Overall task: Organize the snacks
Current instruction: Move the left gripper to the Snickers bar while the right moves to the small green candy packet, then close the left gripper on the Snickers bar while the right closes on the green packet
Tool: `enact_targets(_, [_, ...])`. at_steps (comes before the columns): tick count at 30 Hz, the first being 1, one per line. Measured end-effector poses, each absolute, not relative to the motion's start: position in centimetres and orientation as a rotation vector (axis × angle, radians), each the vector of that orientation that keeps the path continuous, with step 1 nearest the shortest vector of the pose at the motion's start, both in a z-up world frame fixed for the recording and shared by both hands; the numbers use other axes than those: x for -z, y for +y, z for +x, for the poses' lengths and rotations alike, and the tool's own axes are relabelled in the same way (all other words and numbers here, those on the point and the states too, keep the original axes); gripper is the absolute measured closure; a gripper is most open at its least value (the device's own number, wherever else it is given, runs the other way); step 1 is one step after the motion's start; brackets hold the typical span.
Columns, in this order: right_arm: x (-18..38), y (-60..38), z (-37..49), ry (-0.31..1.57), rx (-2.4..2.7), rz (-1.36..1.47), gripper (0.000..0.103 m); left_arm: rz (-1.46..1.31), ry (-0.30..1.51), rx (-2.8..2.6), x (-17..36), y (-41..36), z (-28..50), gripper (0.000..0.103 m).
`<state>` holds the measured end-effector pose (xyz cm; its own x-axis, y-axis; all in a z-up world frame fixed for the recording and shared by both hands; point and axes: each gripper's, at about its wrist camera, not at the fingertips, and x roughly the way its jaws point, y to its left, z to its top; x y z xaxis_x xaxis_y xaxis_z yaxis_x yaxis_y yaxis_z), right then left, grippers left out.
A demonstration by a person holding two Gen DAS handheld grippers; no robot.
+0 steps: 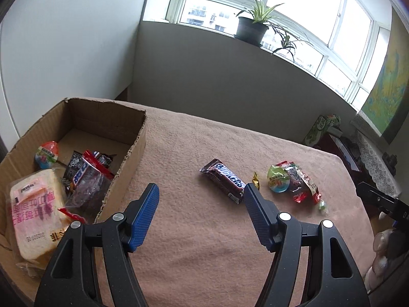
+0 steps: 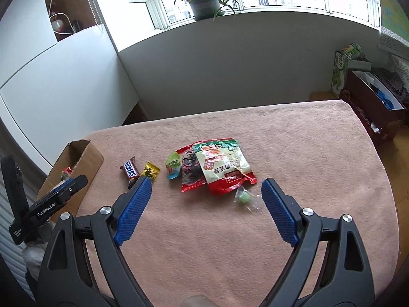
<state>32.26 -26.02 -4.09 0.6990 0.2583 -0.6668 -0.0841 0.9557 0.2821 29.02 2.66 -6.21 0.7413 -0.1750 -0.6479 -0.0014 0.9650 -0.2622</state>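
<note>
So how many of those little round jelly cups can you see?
2. One jelly cup sits inside the cardboard box; the other lies on the cloth beside the pile of snack bags. More may be hidden underneath.

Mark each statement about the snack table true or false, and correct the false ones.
1. The Snickers bar lies inside the cardboard box. False: it lies on the pink cloth, outside the box.
2. Both tongs are open and empty. True: nothing sits between the left tongs or the right tongs.
3. A packet of sliced bread is in the box. True.
4. The potted plant stands on the table. False: it stands on the windowsill.
5. The small green candy lies beside the red and white bag. True.
</note>
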Motion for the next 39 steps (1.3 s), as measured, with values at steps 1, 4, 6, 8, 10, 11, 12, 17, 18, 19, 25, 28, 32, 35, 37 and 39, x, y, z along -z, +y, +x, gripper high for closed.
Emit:
enact_targets(1, [4.3,-26.8,32.7,0.786,-0.189,0.257,0.013,-0.253,0.739,0.097,6.3,2.4,29.3,0.035])
enact_targets(4, [5.5,-28.6,34.3,0.827,-0.196,0.311,0.013,-0.236,0.759,0.096,6.8,1.7,29.9,0.035])
enact_targets(6, [6.3,-29.4,35.3,0.853,-0.205,0.333,0.013,-0.241,0.777,0.094,7.1,1.5,30.5,0.035])
enact_targets(8, [7.3,-29.8,36.0,0.876,-0.248,0.346,0.013,-0.26,0.79,0.096,7.2,1.6,31.0,0.035])
enact_targets(10, [8.3,-29.9,36.6,0.906,-0.273,0.347,0.013,-0.27,0.798,0.095,7.3,1.6,31.4,0.035])
enact_targets(11, [8.8,-29.9,36.8,0.919,-0.283,0.344,0.014,-0.275,0.803,0.093,7.4,1.5,31.7,0.035])
enact_targets(12, [9.2,-29.9,37.0,0.932,-0.299,0.343,0.014,-0.282,0.813,0.092,7.6,1.5,32.0,0.035])
enact_targets(17, [10.8,-29.7,37.6,0.987,-0.343,0.333,0.018,-0.345,0.877,0.102,8.6,1.4,33.7,0.035])
enact_targets(18, [11.0,-29.6,37.7,0.994,-0.345,0.327,0.018,-0.356,0.886,0.1,8.8,1.3,34.0,0.035])
enact_targets(19, [11.2,-29.5,37.7,1.002,-0.347,0.323,0.018,-0.367,0.895,0.1,9.0,1.2,34.3,0.035])
enact_targets(25, [11.3,-28.9,37.7,1.017,-0.365,0.286,0.018,-0.386,0.961,0.078,10.4,0.2,36.2,0.035])
enact_targets(28, [11.2,-28.8,37.7,1.02,-0.377,0.275,0.018,-0.377,0.97,0.069,10.6,-0.2,37.0,0.035])
enact_targets(32, [11.3,-28.7,37.8,1.019,-0.381,0.254,0.018,-0.329,0.969,0.034,10.9,-1.2,37.8,0.035])
enact_targets(35, [11.4,-28.8,37.9,1.012,-0.374,0.24,0.019,-0.287,0.957,0.024,10.8,-2.3,38.3,0.039])
enact_targets(37, [11.4,-28.6,38.0,1.011,-0.373,0.224,0.019,-0.243,0.953,0.019,10.9,-3.0,38.2,0.043])
enact_targets(39, [11.6,-28.3,38.0,1.012,-0.372,0.195,0.022,-0.186,0.948,0.014,11.0,-3.8,38.1,0.048])
